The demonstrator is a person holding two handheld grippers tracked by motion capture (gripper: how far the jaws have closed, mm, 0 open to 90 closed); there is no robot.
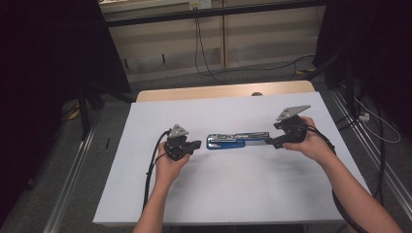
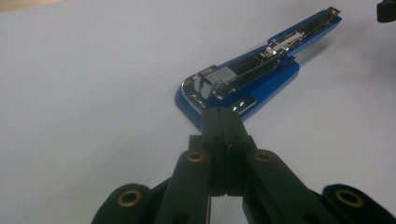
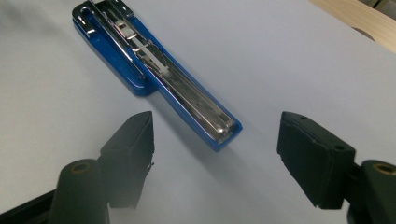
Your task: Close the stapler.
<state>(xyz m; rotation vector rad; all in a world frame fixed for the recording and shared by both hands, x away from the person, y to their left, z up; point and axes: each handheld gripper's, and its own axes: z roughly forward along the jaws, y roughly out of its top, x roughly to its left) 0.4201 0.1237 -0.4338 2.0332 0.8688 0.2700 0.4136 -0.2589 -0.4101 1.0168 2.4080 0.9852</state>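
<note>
Stapler [image 1: 236,141], blue and opened out flat, lies near the middle of the white tabletop [image 1: 233,194] with its long axis running straight from nine o'clock to three o'clock in the high view. Its broad base end sits toward nine and its narrow metal magazine end toward three.

At the three o'clock end, the right hand-held gripper [image 1: 269,142] has its tips right at the narrow tip. In the right gripper view its jaws stand well apart [image 3: 215,158], and the stapler's tip [image 3: 224,130] lies between and just ahead of them, pads not touching it. From that hand the stapler stretches away toward eleven o'clock.

At the nine o'clock end, the left hand-held gripper [image 1: 197,144] sits just short of the base, jaws pressed together on nothing [image 2: 224,123], tips at or nearly against the blue edge [image 2: 191,105].

I judge the right hand nearer to a grasp: the narrow end already lies in its open gap.
</note>
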